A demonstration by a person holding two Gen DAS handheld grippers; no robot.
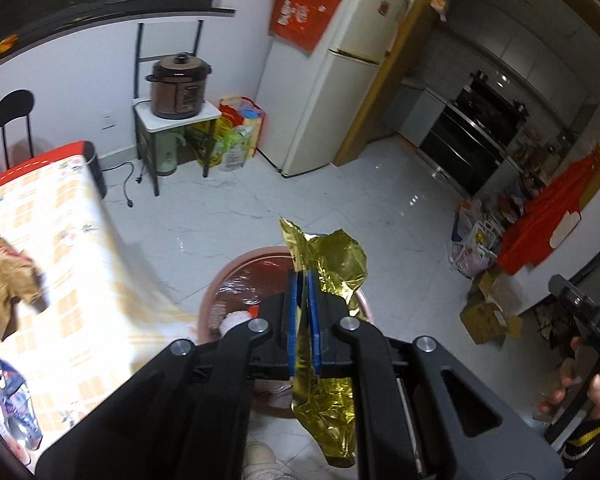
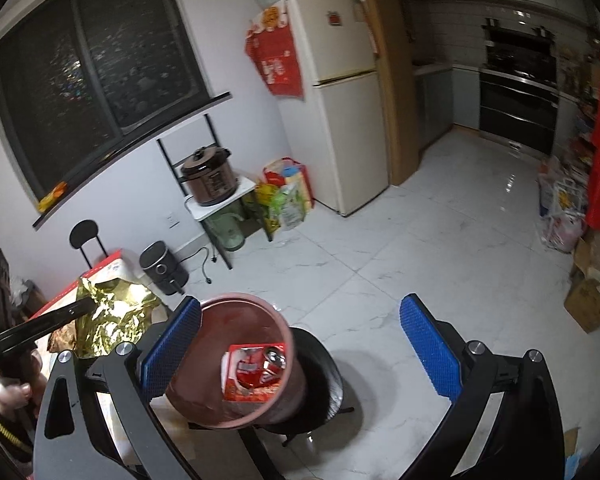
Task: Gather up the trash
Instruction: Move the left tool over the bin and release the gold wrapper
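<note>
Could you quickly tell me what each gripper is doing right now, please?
Left gripper: shut on the crumpled gold foil wrapper, above the pink bin.
Right gripper: open, holding nothing.

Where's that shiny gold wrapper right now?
The gold wrapper is pinched in the shut left gripper, beside the table edge, just above the pink bin.

Fridge (image 2: pixel 340 92), cooker (image 2: pixel 210 178), chair (image 1: pixel 14 114)

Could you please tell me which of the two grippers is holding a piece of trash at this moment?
The left gripper: its jaws are shut on the gold foil wrapper. The right gripper stands wide open, with only the pink bin beyond it.
</note>
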